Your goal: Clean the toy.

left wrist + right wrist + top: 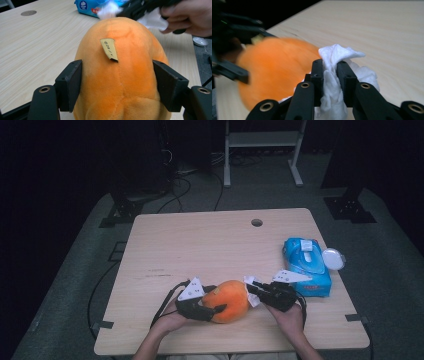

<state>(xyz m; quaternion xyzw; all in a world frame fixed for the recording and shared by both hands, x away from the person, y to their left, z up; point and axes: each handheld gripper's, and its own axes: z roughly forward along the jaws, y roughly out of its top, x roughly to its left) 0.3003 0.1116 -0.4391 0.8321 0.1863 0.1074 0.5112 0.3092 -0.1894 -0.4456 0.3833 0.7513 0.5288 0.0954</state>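
An orange plush toy (231, 301) lies near the front edge of the wooden table (200, 245). My left gripper (216, 299) is shut on it from the left. In the left gripper view both pads press into the plush toy's (120, 75) sides, below a small tan tag (109, 49). My right gripper (252, 290) comes in from the right, shut on a crumpled white wipe (337, 55). The wipe (107, 11) rests against the far top of the toy (274, 67), and the right gripper's jaws (330, 72) pinch its middle.
A blue pack of wet wipes (306, 266) lies at the table's right edge, with a round white lid (333, 258) beside it. A cable hole (257, 222) sits near the far edge. A white shelf frame (262, 145) stands on the floor beyond the table.
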